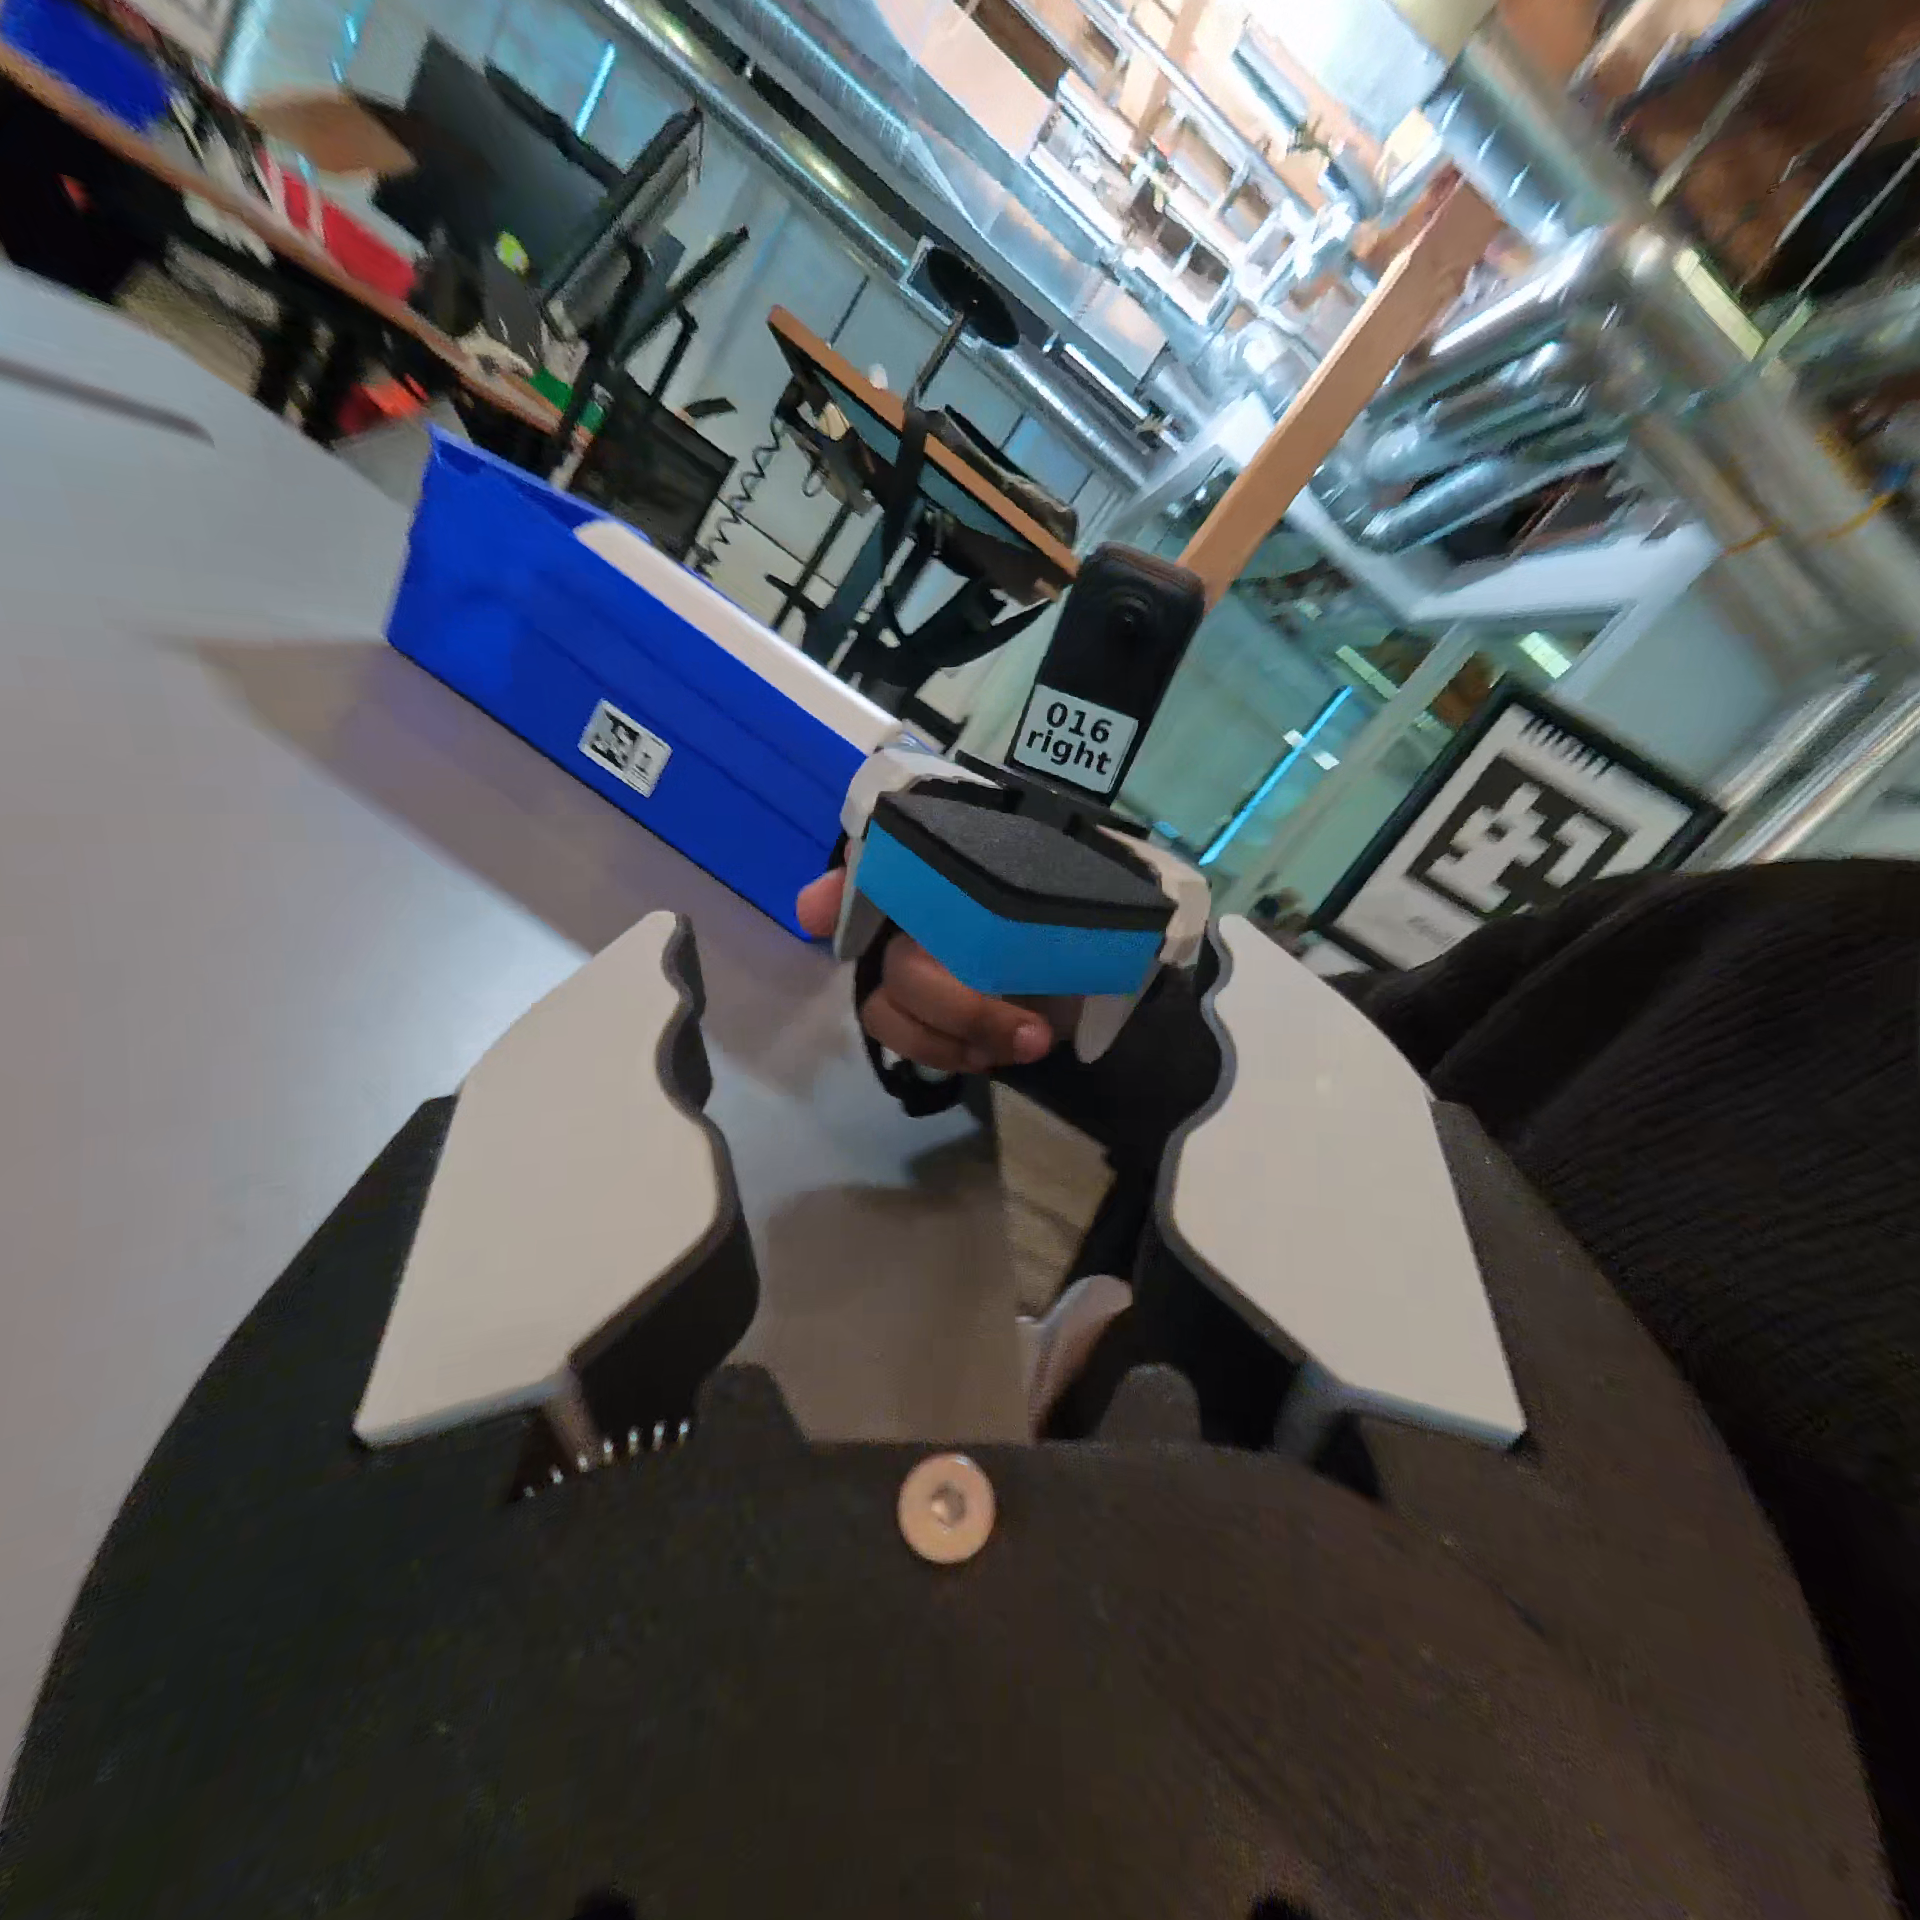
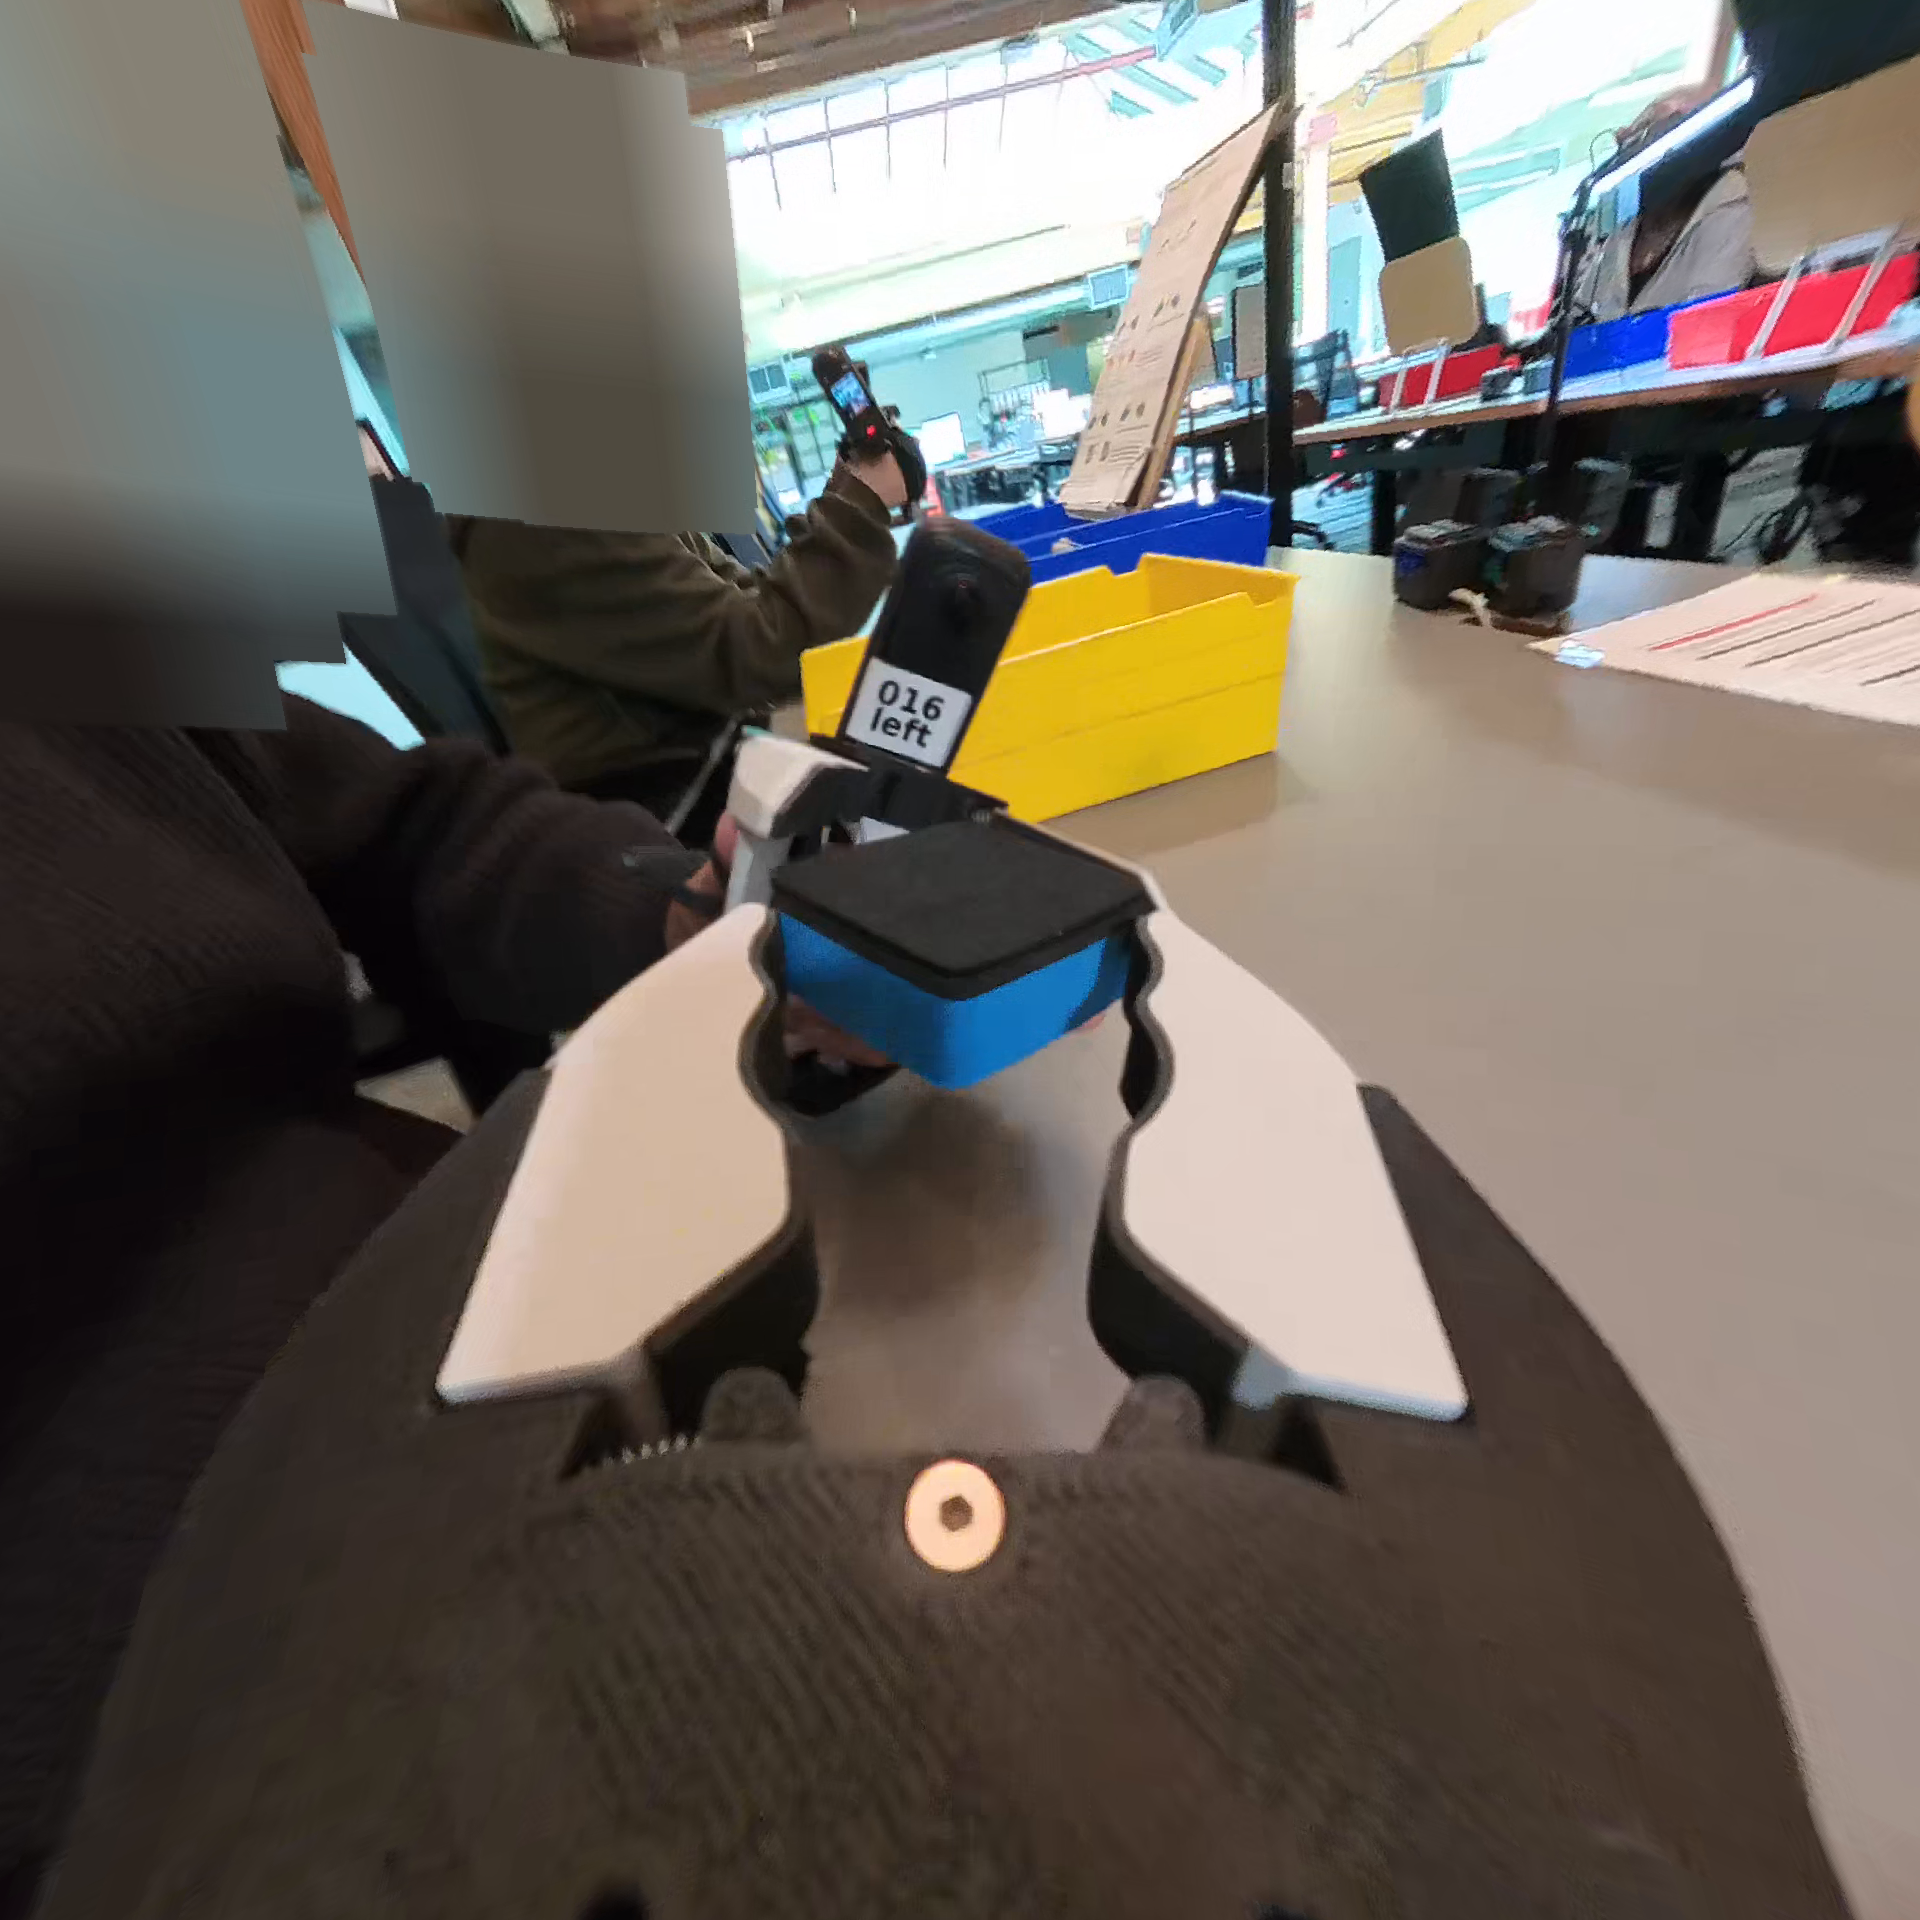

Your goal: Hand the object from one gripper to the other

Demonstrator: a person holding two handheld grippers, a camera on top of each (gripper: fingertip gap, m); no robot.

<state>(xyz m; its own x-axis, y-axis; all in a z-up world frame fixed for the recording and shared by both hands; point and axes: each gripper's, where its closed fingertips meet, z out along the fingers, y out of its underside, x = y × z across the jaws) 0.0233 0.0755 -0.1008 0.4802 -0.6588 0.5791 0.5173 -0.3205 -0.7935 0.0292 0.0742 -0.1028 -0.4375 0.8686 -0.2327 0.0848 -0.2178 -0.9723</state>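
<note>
My left gripper [image 1: 951, 935] is open, and its white fingers [image 1: 582, 1174] hold nothing. Just beyond its tips, the right gripper's blue and black body [image 1: 1013, 914] faces me, held by a hand [image 1: 935, 1013] over the table edge. In the right wrist view, my right gripper [image 2: 951, 925] is open and empty. The left gripper's blue and black body [image 2: 956, 987] sits level with its fingertips, close in front. No loose object shows in either view.
A blue bin [image 1: 623, 707] stands on the grey table [image 1: 208, 831] behind the right gripper. A yellow bin [image 2: 1091, 707] and another blue bin [image 2: 1143, 530] stand farther back. A paper sheet [image 2: 1766, 644] lies at right. A dark sleeve [image 2: 260, 935] and a seated person [image 2: 644, 613] are at left. The tips of both grippers are at nearly the same place.
</note>
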